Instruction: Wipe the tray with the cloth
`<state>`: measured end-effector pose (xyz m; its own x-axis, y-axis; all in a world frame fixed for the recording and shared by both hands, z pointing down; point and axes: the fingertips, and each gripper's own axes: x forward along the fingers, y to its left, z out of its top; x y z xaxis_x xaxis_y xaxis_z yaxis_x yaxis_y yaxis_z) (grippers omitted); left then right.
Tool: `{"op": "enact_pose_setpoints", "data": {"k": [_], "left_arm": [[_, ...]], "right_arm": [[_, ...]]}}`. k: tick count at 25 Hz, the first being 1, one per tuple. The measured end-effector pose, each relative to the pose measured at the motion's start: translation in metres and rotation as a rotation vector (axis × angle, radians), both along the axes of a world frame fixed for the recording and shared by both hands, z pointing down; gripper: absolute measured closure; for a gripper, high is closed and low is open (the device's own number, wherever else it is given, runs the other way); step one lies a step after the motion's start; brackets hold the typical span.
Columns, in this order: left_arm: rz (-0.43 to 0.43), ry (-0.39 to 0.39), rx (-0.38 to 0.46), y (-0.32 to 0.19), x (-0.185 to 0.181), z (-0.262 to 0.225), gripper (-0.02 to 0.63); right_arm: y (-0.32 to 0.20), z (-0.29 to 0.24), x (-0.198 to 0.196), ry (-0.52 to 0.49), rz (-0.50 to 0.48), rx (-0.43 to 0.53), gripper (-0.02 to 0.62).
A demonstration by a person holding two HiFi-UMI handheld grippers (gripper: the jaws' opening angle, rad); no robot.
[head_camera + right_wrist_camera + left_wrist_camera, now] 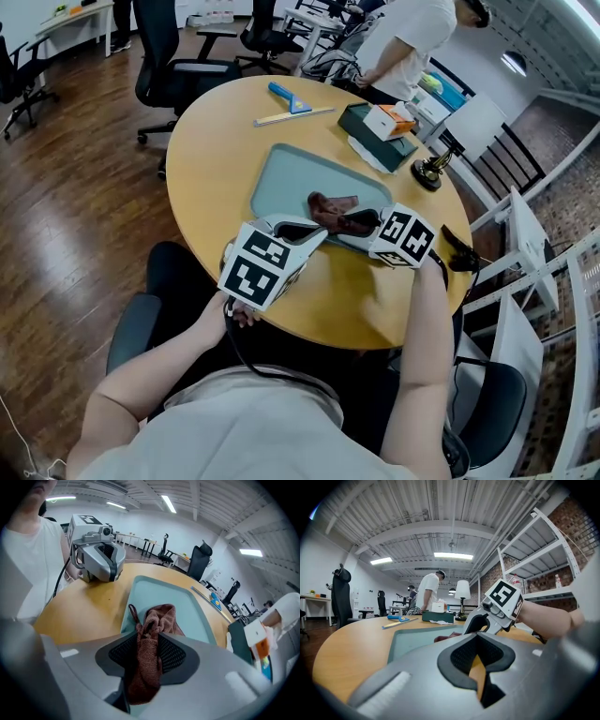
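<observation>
One brown cloth (157, 618), clamped in the right gripper (146, 660), rests at the teal tray's (286, 178) near edge; left gripper (480, 670) closed, empty; wiping apparently unstarted.

Your round worktop (220, 159) stands on a dark plank floor (66, 216) (black office chairs (159, 47) behind), white shelving (525, 230) beside you.

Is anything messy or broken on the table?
Nothing looks spilled or broken. The only untidy thing is the brown cloth. It is scrunched in a heap on the tray, with one end pinched in the jaws of the right gripper.
</observation>
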<state>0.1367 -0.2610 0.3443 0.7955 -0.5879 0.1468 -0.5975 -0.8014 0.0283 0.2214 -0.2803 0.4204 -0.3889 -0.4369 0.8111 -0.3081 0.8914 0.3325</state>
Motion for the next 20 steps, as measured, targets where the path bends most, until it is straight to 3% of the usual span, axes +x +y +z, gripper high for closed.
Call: {"op": "enact_pose_setpoints", "data": {"k": [9,17,20], "left_arm": [[0.006,0.006,-0.007,0.0,0.001,0.001,0.605],[0.006,0.008,-0.009,0.0,0.002,0.002,0.606],[0.005,0.007,-0.009,0.0,0.002,0.002,0.605]], "right_arm": [[0.007,0.003,0.053,0.025,0.157,-0.001,0.459],[0.014,0.003,0.068,0.014,0.188,0.007,0.46],[0.009,-0.003,0.068,-0.008,0.206,0.061,0.46]]}}
